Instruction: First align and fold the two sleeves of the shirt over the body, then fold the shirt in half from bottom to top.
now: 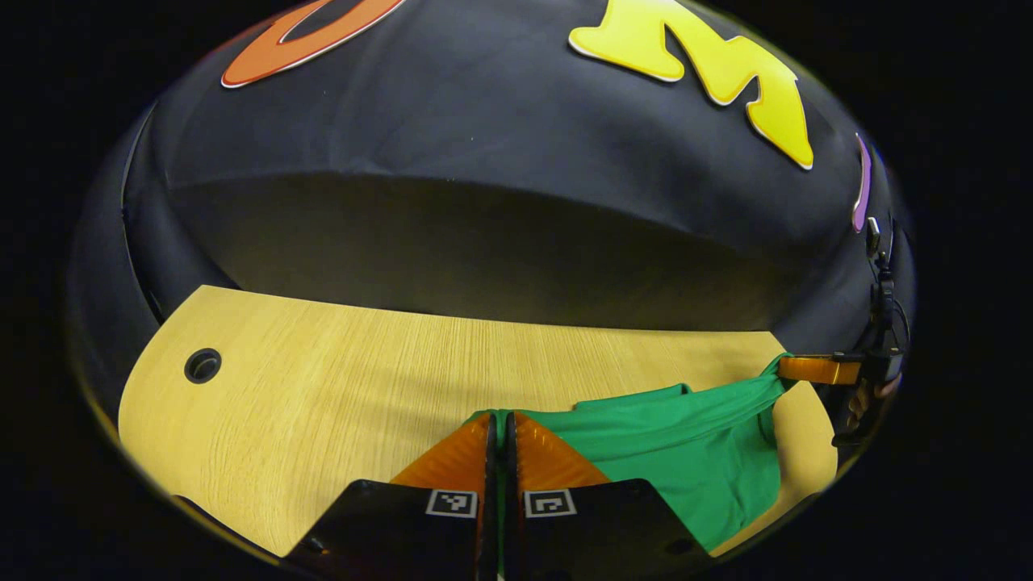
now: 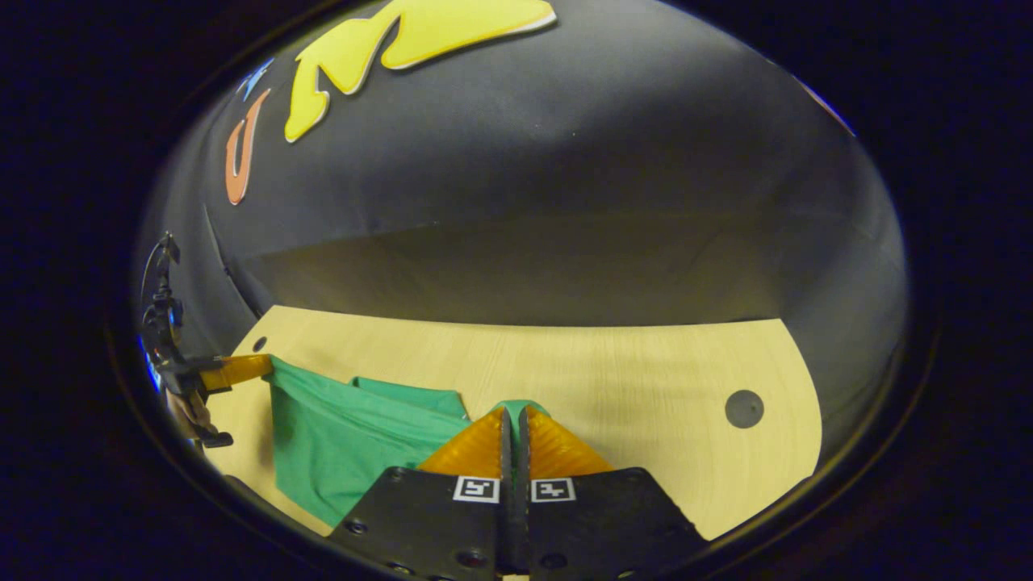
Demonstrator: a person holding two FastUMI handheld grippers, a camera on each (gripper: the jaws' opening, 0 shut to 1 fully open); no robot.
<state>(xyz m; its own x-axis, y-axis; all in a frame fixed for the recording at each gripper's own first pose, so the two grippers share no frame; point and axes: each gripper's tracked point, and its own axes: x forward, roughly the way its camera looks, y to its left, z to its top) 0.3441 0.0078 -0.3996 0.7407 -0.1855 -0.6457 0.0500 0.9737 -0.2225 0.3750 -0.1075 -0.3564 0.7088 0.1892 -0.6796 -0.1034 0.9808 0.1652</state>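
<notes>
Item: green shirt [image 1: 686, 452], held between my two tongs above the wooden tabletop [image 1: 323, 379].

Left tongs [image 1: 502, 428]: fingers pressed together on a hem of the shirt; a thin strip of green cloth shows between the tips. From here the cloth runs off to the right of the tongs, up to the right tongs [image 1: 795, 369], which also grip an edge of it.

Right tongs [image 2: 512, 424]: fingers pinched on the shirt [image 2: 347, 444], with a fold of green poking out past the tips. The cloth stretches to the left of these tongs, toward the left tongs [image 2: 254, 367] at the far edge of the right gripper view.

Condition: the span between the two grips looks fairly taut along its upper edge; the rest sags below and drapes onto the tabletop. Part of the shirt lies folded behind the raised edge.

Step, as I judge it: the bottom-to-top fold, both tongs carrying one edge. I cannot tell from here whether the sleeves are already laid over the body.

Next move calls for: carrying both grips forward together and level, keeping the edge straight, lowering it to meet the far edge, then releasing.
</notes>
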